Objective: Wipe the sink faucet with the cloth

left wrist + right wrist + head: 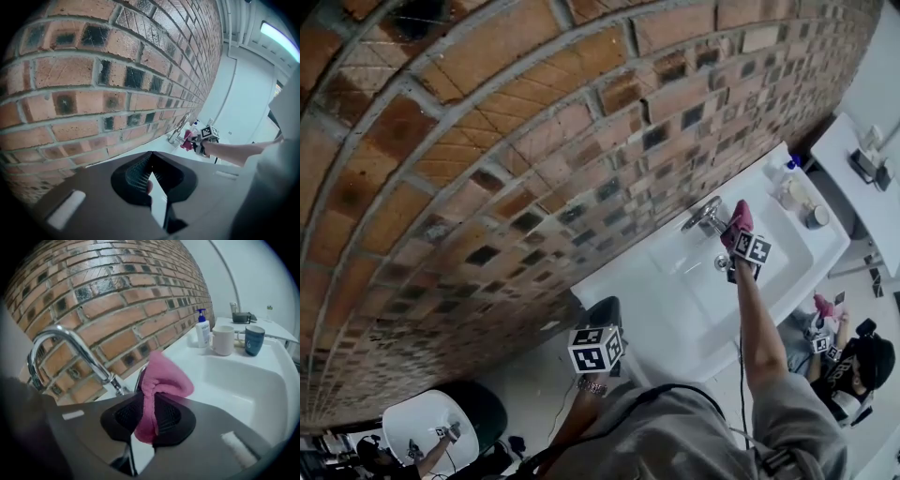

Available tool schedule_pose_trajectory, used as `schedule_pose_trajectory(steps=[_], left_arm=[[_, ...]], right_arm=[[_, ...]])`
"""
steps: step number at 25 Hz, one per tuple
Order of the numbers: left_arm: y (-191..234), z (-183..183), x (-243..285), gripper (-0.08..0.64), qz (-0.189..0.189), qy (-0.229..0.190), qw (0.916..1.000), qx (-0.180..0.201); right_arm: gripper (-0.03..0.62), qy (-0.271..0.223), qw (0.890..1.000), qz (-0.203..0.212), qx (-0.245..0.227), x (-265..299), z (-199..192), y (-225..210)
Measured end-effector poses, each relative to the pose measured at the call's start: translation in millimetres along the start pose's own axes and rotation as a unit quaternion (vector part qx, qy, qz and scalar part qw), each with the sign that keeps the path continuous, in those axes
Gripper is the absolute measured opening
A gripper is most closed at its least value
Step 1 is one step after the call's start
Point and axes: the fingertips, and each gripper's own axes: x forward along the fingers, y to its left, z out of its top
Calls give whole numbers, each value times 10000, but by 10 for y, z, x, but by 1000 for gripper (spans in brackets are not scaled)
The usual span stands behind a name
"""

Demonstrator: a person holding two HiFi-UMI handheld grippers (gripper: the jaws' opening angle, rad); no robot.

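Nearest, left hand-held gripper (150,159) has jaws pressed together with nothing between; right hand-held gripper (151,405) pinches the pink cloth (165,375) just right of the chrome faucet (70,341), white sink (236,380) at right.

No readable text or labels.

Soft, even light falls on the brick wall (534,141). A strip lamp (280,33) glows to the wall's right in my left gripper view, and the white sink (675,309) under the wall is nearly washed out. The wide lenses bow the wall's courses into arcs and blacken both gripper views' corners.
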Motion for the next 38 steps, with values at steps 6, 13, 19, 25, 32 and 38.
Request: schedule_pose_trajectory(steps=[6, 13, 19, 25, 32, 38], left_arm=[[39, -15, 2, 20, 63, 23, 10000, -63], [101, -5, -7, 20, 152, -15, 9998, -98], [50, -20, -89, 20, 195, -91, 9997, -136], [117, -28, -246, 20, 344, -224, 9989, -210], [-159, -68, -317, 20, 147, -263, 9995, -88], [-573, -168, -283, 20, -223, -171, 9996, -19]], right_arm=[[61, 612, 9964, 493, -308, -43, -680, 513], [63, -528, 9920, 1019, -523, -496, 259, 834], [63, -1, 9934, 866, -754, -3, 251, 837], [64, 660, 9913, 880, -727, 66, -264, 785], [64, 1006, 9770, 1305, -1352, -567, -851, 1227], [66, 258, 9699, 1975, -1404, -1476, -798, 1921]])
